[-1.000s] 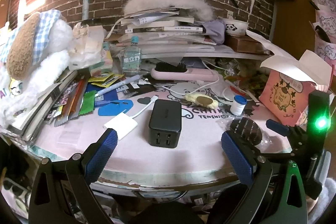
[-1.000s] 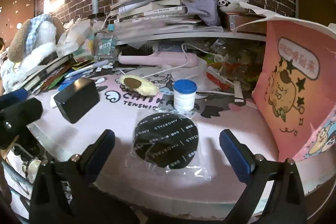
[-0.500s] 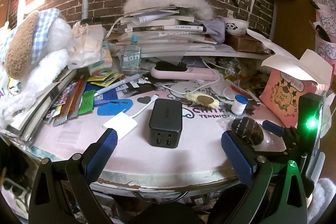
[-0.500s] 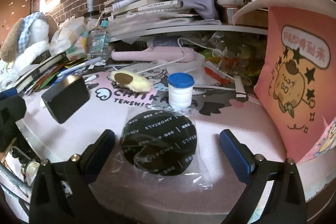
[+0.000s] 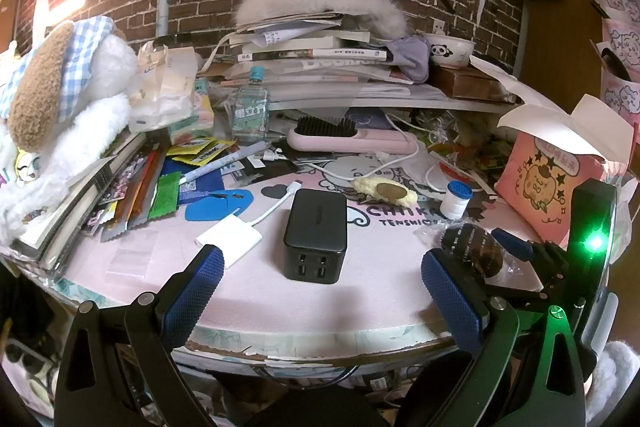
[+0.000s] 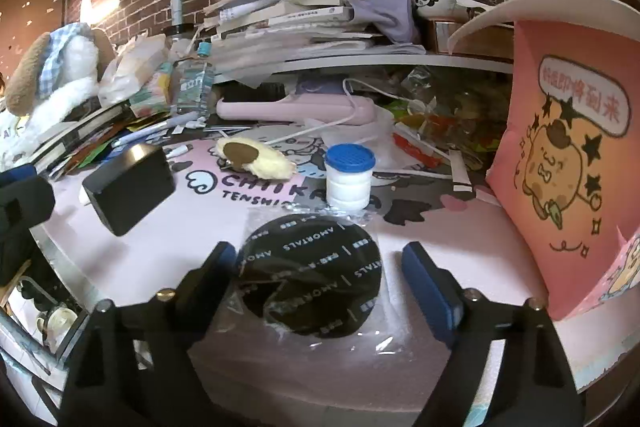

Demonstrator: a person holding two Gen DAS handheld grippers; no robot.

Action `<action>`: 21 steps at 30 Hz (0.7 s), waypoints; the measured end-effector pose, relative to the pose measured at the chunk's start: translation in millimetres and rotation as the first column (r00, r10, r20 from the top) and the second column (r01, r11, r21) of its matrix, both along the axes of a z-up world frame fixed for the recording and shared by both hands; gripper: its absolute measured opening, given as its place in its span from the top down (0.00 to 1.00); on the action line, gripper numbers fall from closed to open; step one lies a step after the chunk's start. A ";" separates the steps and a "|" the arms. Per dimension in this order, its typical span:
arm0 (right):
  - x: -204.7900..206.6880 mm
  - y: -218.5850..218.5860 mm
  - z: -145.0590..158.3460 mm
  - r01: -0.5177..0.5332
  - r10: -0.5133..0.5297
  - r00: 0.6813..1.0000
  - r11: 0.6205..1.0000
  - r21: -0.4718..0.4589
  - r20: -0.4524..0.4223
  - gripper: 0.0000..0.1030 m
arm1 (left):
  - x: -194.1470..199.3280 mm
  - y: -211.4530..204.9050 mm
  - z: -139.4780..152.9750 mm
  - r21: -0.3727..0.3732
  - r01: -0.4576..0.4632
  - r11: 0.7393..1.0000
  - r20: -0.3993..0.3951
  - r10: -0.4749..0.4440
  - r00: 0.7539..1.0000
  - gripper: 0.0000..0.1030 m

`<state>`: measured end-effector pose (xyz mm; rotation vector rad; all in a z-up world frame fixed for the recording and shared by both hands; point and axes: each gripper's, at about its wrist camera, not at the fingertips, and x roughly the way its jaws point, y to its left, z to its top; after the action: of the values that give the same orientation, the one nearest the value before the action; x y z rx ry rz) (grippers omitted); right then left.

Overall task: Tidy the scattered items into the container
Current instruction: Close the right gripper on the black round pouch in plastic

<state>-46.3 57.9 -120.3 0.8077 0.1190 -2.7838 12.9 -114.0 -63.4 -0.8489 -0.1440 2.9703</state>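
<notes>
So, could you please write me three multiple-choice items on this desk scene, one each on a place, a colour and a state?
1. Where is the black round pad in its clear bag?
A. between the right gripper's fingers
B. on the book pile
C. inside the pink box

2. What colour is the small white jar's cap?
A. red
B. blue
C. green

3. How is the left gripper?
A. shut on the black charger
B. shut on the hairbrush
C. open, holding nothing

Answers: 1 A, the right gripper is closing around it; 2 B, the cap is blue; 3 C, the black charger lies untouched beyond its fingers.
</notes>
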 end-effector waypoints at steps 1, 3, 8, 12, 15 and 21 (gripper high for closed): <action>0.3 -0.6 0.2 -0.003 0.003 1.000 1.000 0.001 0.000 0.27 | 0.1 0.1 0.3 0.001 0.000 1.000 0.001 0.000 1.000 0.04; 1.5 -2.0 0.6 -0.012 0.012 1.000 1.000 0.004 -0.002 0.32 | -0.1 -0.2 0.2 0.001 -0.001 1.000 0.001 0.001 1.000 0.04; 2.9 -2.9 0.7 -0.014 0.014 1.000 1.000 0.003 -0.003 0.36 | 0.0 -0.2 0.6 0.001 -0.002 1.000 0.001 0.002 1.000 0.04; 2.8 -3.2 1.0 -0.015 0.015 1.000 1.000 0.008 -0.004 0.37 | -0.5 -1.0 0.9 0.002 -0.001 1.000 0.000 0.001 1.000 0.04; 3.3 -3.4 1.3 -0.015 0.015 1.000 1.000 0.011 -0.006 0.39 | -0.4 -1.1 0.9 0.000 0.000 1.000 0.001 0.000 1.000 0.04; 4.8 -4.6 2.3 -0.015 0.015 1.000 1.000 0.025 -0.010 0.42 | -0.2 -1.3 1.7 0.001 -0.003 1.000 0.000 0.003 1.000 0.04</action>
<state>-41.5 53.3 -118.1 0.7948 0.1619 -2.7781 12.7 -115.3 -61.8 -0.8493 -0.1468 2.9722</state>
